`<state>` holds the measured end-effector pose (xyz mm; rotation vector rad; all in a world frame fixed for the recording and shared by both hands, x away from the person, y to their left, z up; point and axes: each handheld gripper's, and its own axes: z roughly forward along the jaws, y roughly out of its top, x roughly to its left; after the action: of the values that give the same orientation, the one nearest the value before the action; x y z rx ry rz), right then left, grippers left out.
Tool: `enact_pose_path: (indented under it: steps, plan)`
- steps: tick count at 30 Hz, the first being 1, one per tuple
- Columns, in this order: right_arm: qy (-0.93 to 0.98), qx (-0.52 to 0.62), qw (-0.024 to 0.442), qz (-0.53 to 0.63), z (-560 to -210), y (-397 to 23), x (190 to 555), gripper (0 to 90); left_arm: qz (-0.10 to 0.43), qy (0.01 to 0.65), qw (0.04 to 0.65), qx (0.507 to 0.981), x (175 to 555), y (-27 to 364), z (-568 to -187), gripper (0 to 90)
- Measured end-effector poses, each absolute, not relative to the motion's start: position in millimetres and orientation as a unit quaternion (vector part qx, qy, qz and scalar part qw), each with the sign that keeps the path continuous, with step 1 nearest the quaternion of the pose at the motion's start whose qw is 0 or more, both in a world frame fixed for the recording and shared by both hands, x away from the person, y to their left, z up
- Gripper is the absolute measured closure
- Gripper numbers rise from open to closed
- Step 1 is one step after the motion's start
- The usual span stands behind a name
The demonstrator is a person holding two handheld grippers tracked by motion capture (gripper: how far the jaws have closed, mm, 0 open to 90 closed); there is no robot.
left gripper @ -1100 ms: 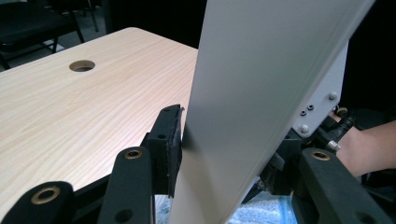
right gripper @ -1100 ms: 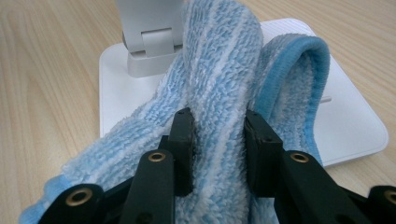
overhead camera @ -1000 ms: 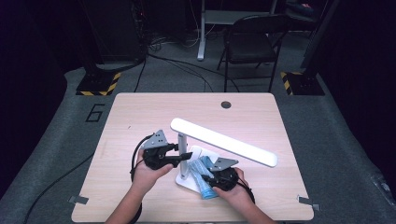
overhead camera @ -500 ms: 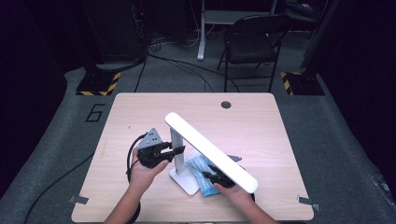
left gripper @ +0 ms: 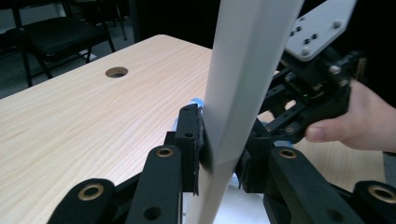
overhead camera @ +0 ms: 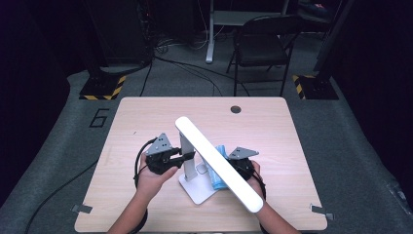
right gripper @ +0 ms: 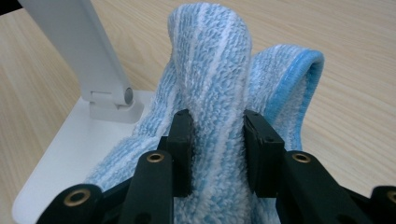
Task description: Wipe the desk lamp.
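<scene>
lab; hazard-taped stands [overhead camera: 101,90]; floor cables [overhead camera: 180,61]

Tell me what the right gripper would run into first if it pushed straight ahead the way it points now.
Probably the white lamp base. The right gripper, shut on the blue striped cloth, points over the base towards the lamp's upright post; the cloth would hit first. Depth is unclear.
</scene>
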<state>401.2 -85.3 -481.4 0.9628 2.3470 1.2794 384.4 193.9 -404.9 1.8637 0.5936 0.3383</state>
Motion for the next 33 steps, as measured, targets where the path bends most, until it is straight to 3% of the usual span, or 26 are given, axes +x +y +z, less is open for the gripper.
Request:
enact_pose_path:
  steps: [9,18,24,33]
  plan:
    - [0.845,0.310,0.151,0.409,-496,-60,413,65.5,0.134,0.244,0.549,0.788,385,195,-405,73.6]
    - [0.840,0.316,0.121,0.424,-499,-38,420,54.6,0.126,0.253,0.552,0.785,385,194,-406,72.7]
    - [0.848,0.295,0.164,0.409,-505,-28,418,63.5,0.129,0.253,0.550,0.785,384,194,-406,72.8]
    - [0.849,0.282,0.164,0.415,-507,-42,430,67.6,0.133,0.255,0.548,0.785,382,194,-406,73.1]
